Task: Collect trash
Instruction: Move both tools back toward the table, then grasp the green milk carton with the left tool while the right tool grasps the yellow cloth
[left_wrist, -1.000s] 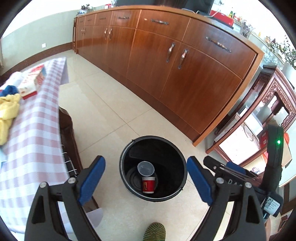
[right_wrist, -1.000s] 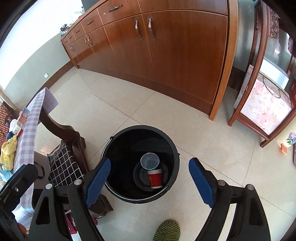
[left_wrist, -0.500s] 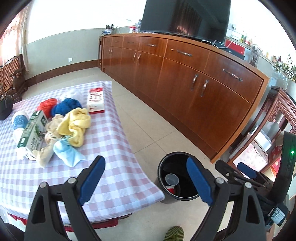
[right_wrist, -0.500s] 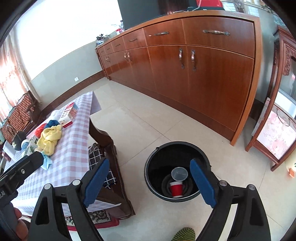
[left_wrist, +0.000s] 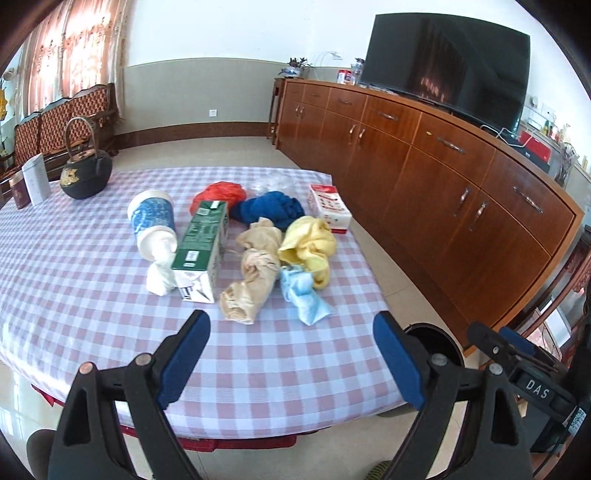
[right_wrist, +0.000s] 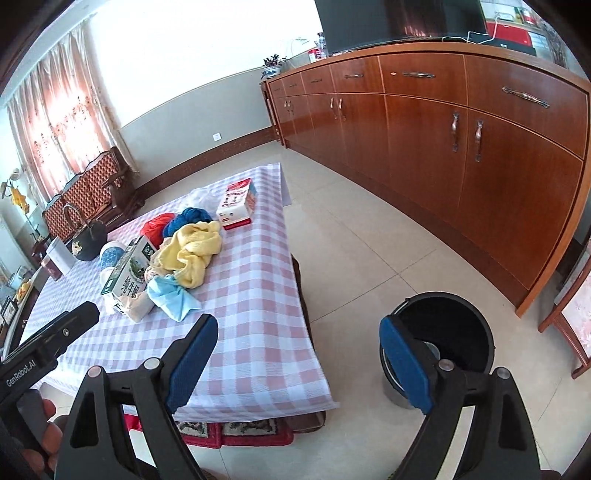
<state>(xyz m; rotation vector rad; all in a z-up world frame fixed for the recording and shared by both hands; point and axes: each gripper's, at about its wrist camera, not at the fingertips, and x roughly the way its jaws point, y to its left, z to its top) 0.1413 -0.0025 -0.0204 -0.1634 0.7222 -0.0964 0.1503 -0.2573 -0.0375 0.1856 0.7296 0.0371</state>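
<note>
Trash lies on the checked tablecloth (left_wrist: 92, 295): a green milk carton (left_wrist: 201, 243), a blue-and-white paper cup (left_wrist: 153, 225), a beige crumpled bag (left_wrist: 255, 273), a yellow cloth (left_wrist: 310, 243), a light blue wad (left_wrist: 304, 299), blue (left_wrist: 271, 208) and red (left_wrist: 219, 194) bundles. My left gripper (left_wrist: 291, 354) hangs open over the table's near edge, nothing between its pads. My right gripper (right_wrist: 299, 358) is open too, between the table (right_wrist: 255, 295) and the black bin (right_wrist: 450, 328) on the floor. The same carton (right_wrist: 129, 273) and yellow cloth (right_wrist: 192, 251) show in the right wrist view.
A red-and-white box (left_wrist: 330, 206) lies at the table's far right edge. A black teapot (left_wrist: 85, 170) and small tins stand far left. A long wooden cabinet (left_wrist: 443, 177) with a TV (left_wrist: 447, 66) runs along the right. Tiled floor (right_wrist: 351, 229) lies between table and cabinet.
Both views swung up and away from the bin with its red cup towards the table and its pile of trash. Both grippers stayed open and empty.
</note>
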